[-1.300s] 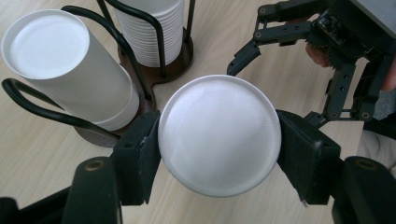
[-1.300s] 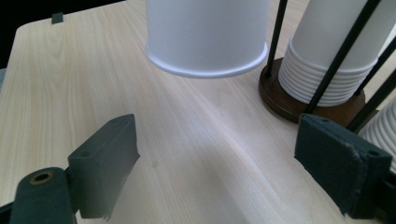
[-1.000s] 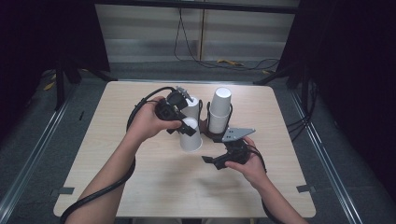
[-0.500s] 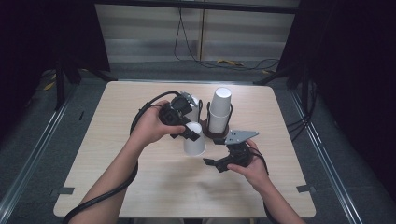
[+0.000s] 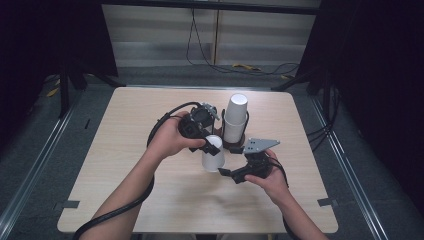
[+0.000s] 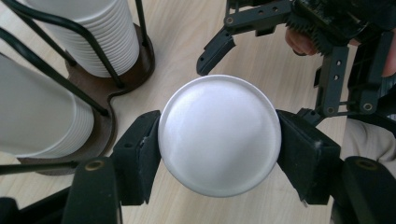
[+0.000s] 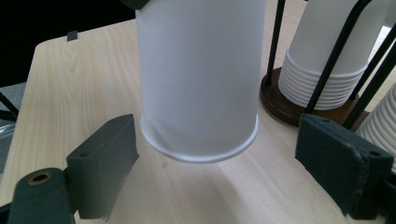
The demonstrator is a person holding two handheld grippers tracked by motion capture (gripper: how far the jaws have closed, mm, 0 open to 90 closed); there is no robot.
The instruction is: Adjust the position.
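Note:
A white paper cup (image 5: 213,154) hangs upside down a little above the wooden table (image 5: 125,165), its rim off the surface. My left gripper (image 5: 212,144) is shut on its upper part. In the left gripper view the cup's round base (image 6: 219,134) faces the camera, and the pads (image 6: 140,149) press both its sides. My right gripper (image 5: 229,175) stands open just in front of the cup, to its right. In the right gripper view the cup (image 7: 201,79) hangs beyond the wide-apart fingers (image 7: 105,163), not touching them.
A dark wire holder on a brown base (image 5: 233,145) carries two stacks of white cups (image 5: 235,117) just behind the held cup. The stacks (image 6: 88,32) stand close to my left gripper. Cables trail from both grippers. Black curtains surround the table.
My left gripper has carried the cup a little to the right and toward the front, closer to my right gripper. The right hand has stayed put.

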